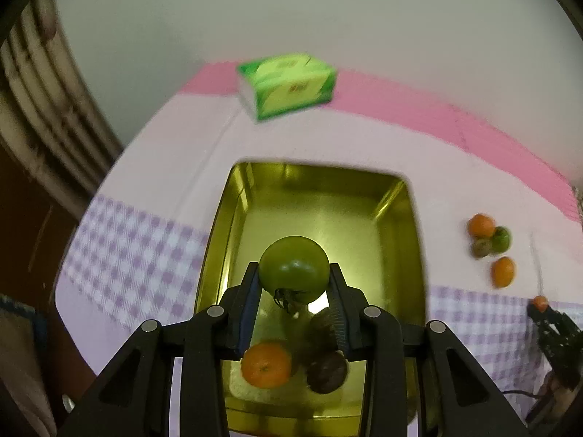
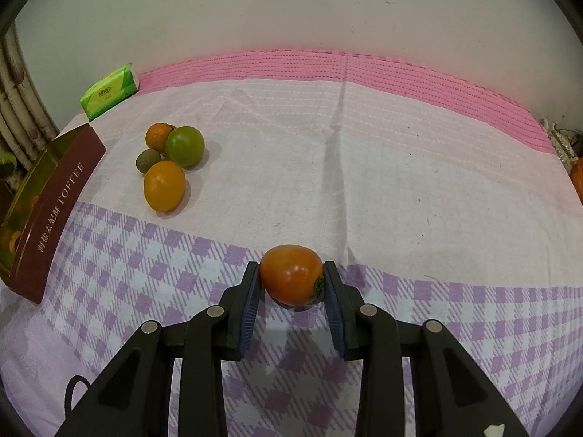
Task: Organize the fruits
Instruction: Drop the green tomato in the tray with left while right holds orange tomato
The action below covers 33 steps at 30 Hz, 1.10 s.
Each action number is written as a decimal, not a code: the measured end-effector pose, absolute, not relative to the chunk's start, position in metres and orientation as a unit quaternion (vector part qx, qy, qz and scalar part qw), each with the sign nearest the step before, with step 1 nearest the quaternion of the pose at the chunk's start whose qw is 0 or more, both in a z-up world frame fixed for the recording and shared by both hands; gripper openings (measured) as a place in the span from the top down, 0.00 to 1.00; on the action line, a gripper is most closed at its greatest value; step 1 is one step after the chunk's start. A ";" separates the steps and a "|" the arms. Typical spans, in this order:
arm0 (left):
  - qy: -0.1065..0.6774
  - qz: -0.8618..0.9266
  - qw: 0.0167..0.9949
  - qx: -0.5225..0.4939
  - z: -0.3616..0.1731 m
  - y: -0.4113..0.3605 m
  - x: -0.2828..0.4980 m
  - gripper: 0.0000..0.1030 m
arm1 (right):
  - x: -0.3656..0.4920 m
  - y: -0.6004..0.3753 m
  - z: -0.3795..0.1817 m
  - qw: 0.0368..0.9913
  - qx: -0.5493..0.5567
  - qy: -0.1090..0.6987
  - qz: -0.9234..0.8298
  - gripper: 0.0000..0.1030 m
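While the left tongs (image 1: 293, 279) clamp a green tomato (image 1: 293, 268) above the tin (image 1: 218, 225), ready to release, right tongs (image 2: 291, 283) pinch an orange tomato (image 2: 290, 278).

The left gripper (image 1: 293, 273) grips a green tomato (image 1: 293, 268) above a gold tin (image 1: 415, 240) holding an orange (image 1: 266, 365); more fruit (image 1: 490, 240) lies far right.
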<state>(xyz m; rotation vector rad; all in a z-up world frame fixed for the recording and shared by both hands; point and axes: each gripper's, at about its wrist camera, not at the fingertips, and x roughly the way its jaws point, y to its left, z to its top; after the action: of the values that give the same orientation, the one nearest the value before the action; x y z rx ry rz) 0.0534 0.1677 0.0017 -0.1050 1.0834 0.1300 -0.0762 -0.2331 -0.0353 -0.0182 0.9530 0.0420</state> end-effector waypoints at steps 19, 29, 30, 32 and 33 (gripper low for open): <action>0.585 0.090 0.806 -0.030 -0.054 0.176 0.053 0.64 | -0.075 -0.232 -0.035 0.887 -0.012 0.461 0.019 0.69; 0.594 0.082 0.800 -0.031 -0.064 0.176 0.053 0.63 | -0.074 -0.229 -0.035 0.885 -0.024 0.465 0.018 0.69; 0.594 0.082 0.800 -0.032 -0.064 0.176 0.053 0.63 | -0.074 -0.229 -0.036 0.885 -0.024 0.465 0.018 0.69; 0.593 0.082 0.800 -0.033 -0.064 0.177 0.052 0.62 | -0.074 -0.228 -0.036 0.884 -0.026 0.466 0.017 0.69; 0.593 0.082 0.801 -0.032 -0.064 0.177 0.052 0.62 | -0.073 -0.228 -0.036 0.884 -0.028 0.466 0.017 0.69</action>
<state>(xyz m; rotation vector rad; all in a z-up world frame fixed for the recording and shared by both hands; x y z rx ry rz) 0.0522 0.1765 -0.0642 -0.0679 1.2709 0.1753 -0.0733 -0.2280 -0.0358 -0.0576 0.9695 0.0356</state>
